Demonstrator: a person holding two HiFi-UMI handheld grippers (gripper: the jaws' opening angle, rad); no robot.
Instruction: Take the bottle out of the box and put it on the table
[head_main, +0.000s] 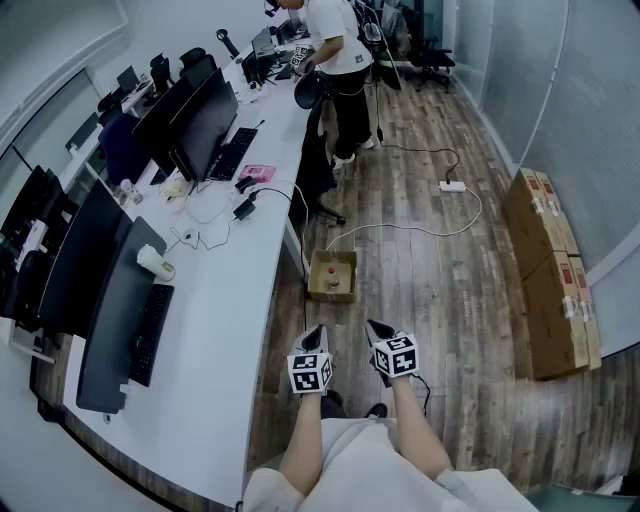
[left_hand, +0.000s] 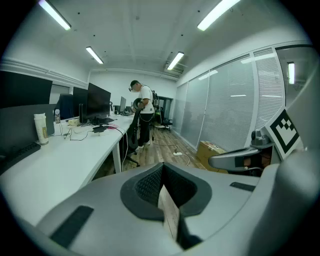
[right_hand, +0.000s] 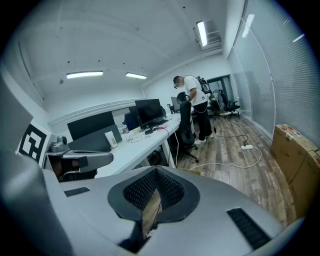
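The wooden floor (head_main: 430, 290) ahead of me carries a small open box (head_main: 333, 275), just beside the long white table (head_main: 215, 340) on my left. Large cartons (head_main: 545, 260) stand at the right, and a power strip (head_main: 452, 186) lies farther off. Monitors (head_main: 205, 125), keyboards (head_main: 150, 333) and a cup (head_main: 155, 262) sit on the table.

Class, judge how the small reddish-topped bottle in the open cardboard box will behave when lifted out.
The small reddish-topped bottle is probably light. It seems upright with room around it in the open cardboard box, so a nudge might tip it.
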